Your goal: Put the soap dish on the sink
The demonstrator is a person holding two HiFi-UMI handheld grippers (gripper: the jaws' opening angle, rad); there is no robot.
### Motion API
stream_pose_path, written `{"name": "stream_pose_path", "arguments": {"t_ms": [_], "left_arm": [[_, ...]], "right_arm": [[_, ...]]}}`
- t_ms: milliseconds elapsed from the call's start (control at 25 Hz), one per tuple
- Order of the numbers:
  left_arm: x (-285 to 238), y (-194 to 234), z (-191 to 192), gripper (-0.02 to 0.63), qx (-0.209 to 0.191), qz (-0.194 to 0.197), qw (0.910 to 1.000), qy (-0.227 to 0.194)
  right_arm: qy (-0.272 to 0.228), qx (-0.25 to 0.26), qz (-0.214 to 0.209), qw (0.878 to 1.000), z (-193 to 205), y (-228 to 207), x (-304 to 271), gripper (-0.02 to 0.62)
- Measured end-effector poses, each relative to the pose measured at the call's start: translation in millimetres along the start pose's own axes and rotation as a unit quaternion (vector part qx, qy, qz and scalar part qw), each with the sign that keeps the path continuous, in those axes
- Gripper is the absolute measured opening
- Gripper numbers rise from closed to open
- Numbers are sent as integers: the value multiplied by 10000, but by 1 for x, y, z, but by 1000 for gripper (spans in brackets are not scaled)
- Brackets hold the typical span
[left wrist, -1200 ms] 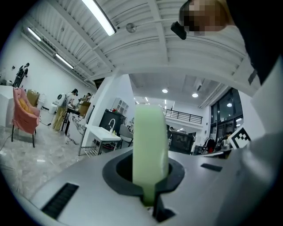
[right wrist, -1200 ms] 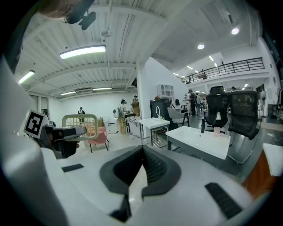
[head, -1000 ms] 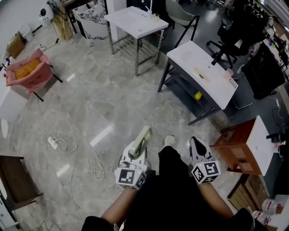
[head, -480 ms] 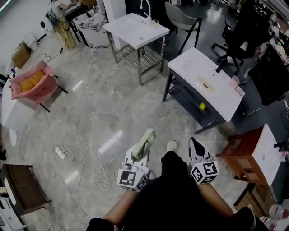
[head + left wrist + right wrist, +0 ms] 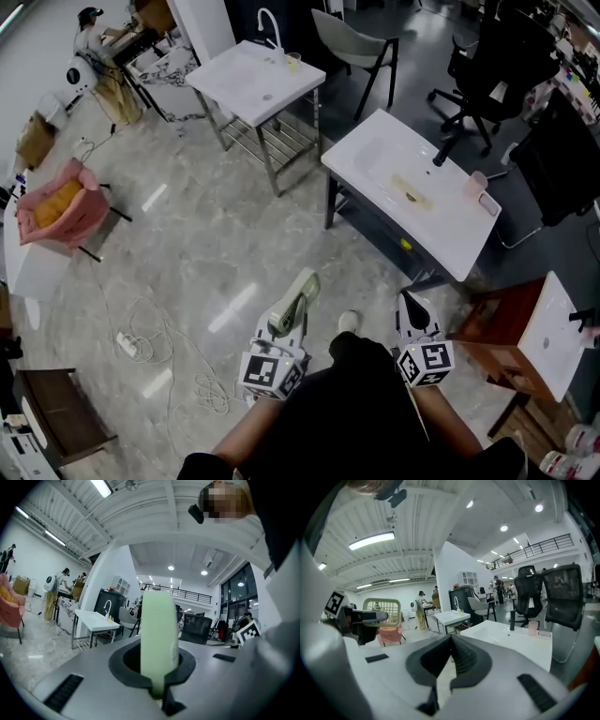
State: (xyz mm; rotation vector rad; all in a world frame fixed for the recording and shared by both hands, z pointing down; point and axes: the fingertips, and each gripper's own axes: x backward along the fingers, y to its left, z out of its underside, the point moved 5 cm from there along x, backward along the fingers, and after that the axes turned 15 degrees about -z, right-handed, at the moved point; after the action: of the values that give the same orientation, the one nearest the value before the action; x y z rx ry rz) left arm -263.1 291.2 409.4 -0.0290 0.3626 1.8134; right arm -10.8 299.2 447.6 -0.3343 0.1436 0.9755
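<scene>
Head view puts the soap dish [image 5: 294,302] in the air over the marble floor [image 5: 206,225], not yet on any sink. It stands on edge, gripped at its lower end by the left gripper [image 5: 283,324]. In the left gripper view the pale green dish [image 5: 159,644] fills the gap between the clenched jaws, a grip that likely keeps it from swinging on the way over. The right gripper [image 5: 411,300] hangs just beside it with its jaws closed on nothing, probably free to steady the dish later.

The nearest sink [image 5: 375,164] is ahead and to the right, well apart from the dish. Its white top is mostly bare. A black tap [image 5: 448,145] stands at the far edge and a pink cup [image 5: 477,180] near the right end, so the near left corner looks the easiest landing spot. A second sink [image 5: 246,80] with a white tap [image 5: 270,23] stands farther off, a grey chair [image 5: 352,37] behind it.

Nothing lies on the floor between dish and near sink. The loose cable [image 5: 150,328] is off to the left, and a brown cabinet [image 5: 492,323] crowds the right
</scene>
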Motion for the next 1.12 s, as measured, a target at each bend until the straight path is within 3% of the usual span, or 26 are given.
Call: {"name": "stream_pose_path", "arguments": {"t_ms": [80,320,440,840,1120], "left_arm": [[-20,-11,-9,17,-118,12,9999,-35],[-78,-43,-27,16,-167,27,9997,-173],[-100,-59,-31,16,-464,64,9986,-259],[-160,-76,-43,17,-745,-69,9969,-232],[-174,-72,-37,17,-545,-285,9981,-103]], "right_arm": [[-59,161,-10,9999,-11,-22,-8,-2],[-372,22,-3,9993,-41,-90,-30,-2],[-478,29,-6,9989,-53,-113,-35,-2],[-530,-243,-132,9982,-53,-165,-51,-2],[-410,-387,-353,9978,-43,-178,-67,-2]]}}
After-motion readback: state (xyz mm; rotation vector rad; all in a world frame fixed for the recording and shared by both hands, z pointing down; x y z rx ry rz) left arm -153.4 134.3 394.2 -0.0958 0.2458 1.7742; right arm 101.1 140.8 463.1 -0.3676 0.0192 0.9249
